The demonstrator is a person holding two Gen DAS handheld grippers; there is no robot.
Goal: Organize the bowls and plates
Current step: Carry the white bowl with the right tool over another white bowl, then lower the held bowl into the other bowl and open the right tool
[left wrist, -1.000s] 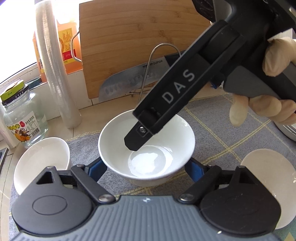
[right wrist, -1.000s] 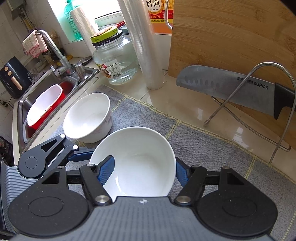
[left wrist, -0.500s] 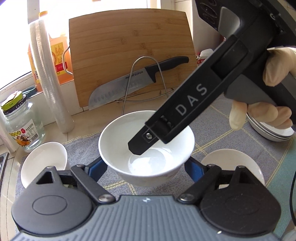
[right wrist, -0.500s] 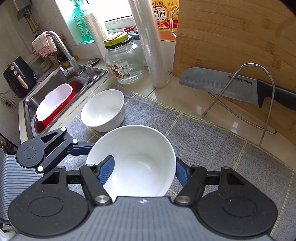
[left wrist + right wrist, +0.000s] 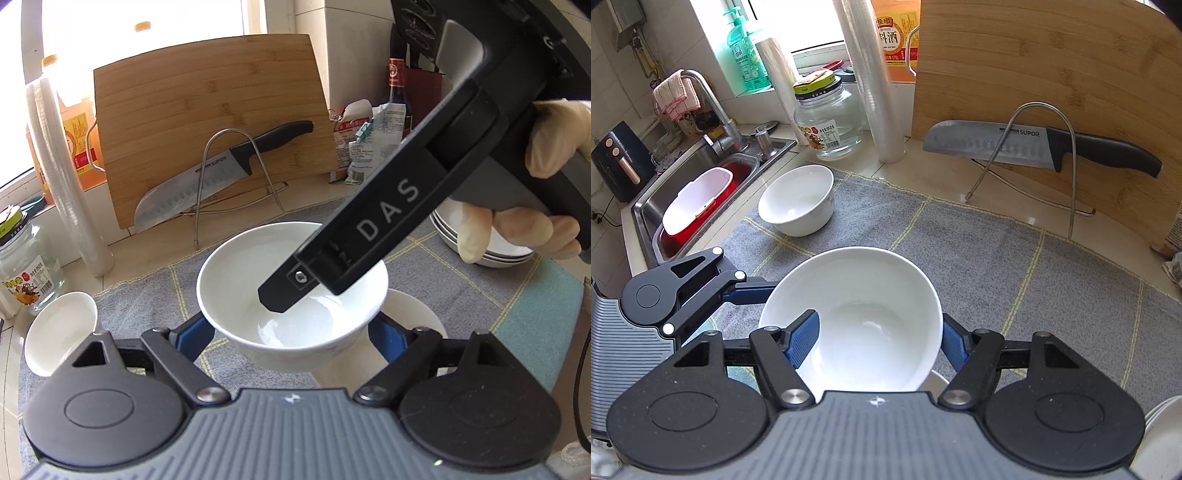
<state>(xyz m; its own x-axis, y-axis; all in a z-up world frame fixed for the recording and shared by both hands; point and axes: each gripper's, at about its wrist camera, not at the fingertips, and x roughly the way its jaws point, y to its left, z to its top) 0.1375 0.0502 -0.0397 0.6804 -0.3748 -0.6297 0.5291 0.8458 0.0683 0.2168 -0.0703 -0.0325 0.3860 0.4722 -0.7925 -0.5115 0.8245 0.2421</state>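
A: Quick look at your kit. Left gripper (image 5: 291, 334): black linkage arms w/ silver pivot screws, round black discs either side, grey ribbed housing, blue ribbed pads (image 5: 194, 334).

B: And the other one?

A: Right gripper (image 5: 879, 341) is the same build. From the left cam its long black side reads "DAS" in white, one hex screw near the tip. You've got a pale glove (image 5: 532, 221) on the hand, plus a black cable at frame edge.

White bowl (image 5: 857, 317), grey mat (image 5: 1015, 266) with yellow grid lines.
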